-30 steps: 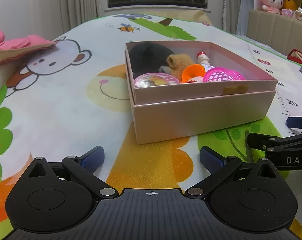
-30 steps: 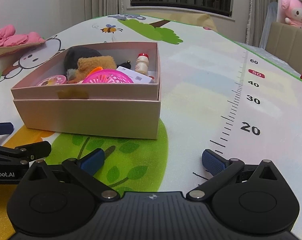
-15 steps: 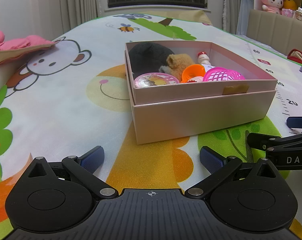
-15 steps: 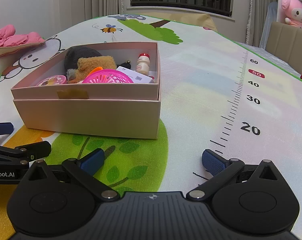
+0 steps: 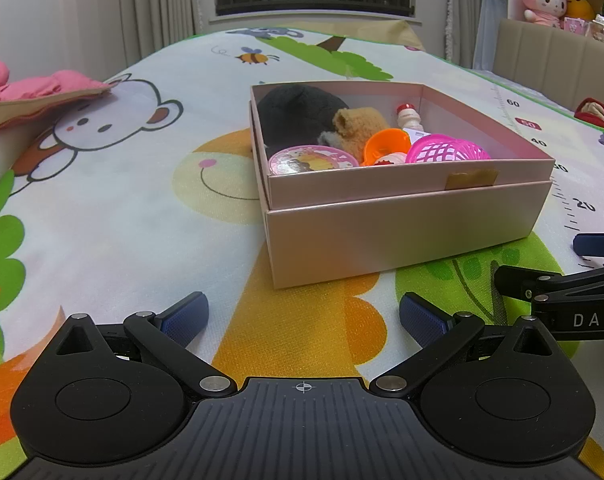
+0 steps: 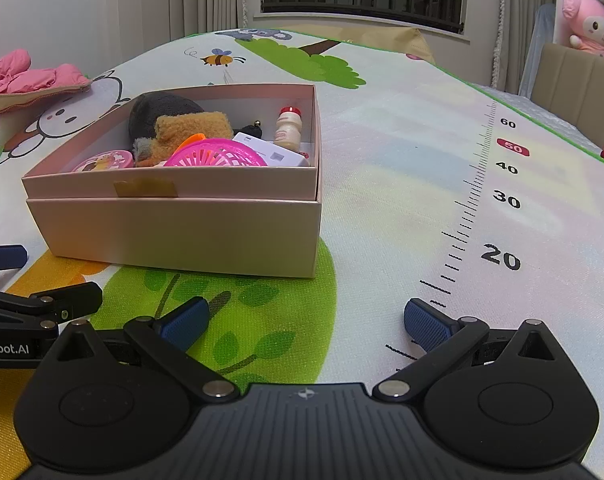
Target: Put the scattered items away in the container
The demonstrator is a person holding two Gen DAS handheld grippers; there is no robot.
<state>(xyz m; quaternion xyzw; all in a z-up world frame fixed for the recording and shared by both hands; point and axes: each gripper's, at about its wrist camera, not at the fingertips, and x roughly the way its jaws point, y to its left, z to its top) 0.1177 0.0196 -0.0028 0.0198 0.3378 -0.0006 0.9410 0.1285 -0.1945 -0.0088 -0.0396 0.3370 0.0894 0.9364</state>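
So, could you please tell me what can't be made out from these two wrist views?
- Floor of the pink box: hidden in both views by its near wall and the piled toys.
- Lower part of the small bottle: left wrist view, behind the orange cup.
- White card: print too small to read.
- Right gripper: cut off by the edge in the left wrist view.

Matt pink cardboard box [image 5: 405,224], woven-textured printed play mat [image 5: 102,220], fuzzy plush toy [image 6: 194,126], glossy plastic basket [image 6: 218,158].
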